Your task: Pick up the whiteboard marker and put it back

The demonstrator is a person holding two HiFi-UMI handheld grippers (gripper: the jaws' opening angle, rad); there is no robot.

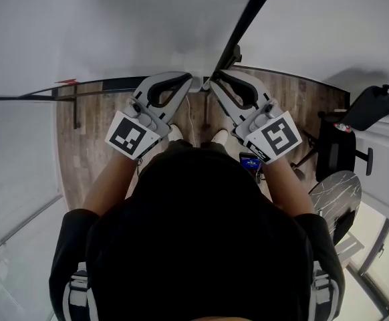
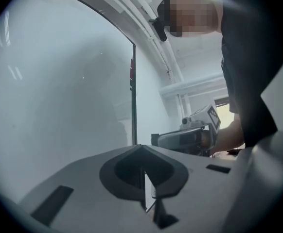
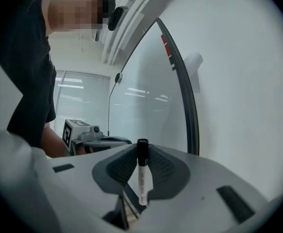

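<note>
Whiteboard marker (image 3: pixel 142 178), slim and white-barrelled with a black cap, is being held upright between the grey plastic jaws of the right gripper (image 3: pixel 141 152). It is being clamped by the dark ribbed pads, with its cap uppermost at the jaw tips. The grey plastic left gripper (image 2: pixel 142 152) is being carried with its jaws drawn together and nothing between them. Both grippers are being held side by side before the person, tips near each other, close to a pale glossy wall panel (image 2: pixel 59 91) edged by a black vertical strip (image 3: pixel 189 115), above a brown wood-plank floor (image 1: pixel 87 146) with a black office chair (image 1: pixel 345 139) at the right
</note>
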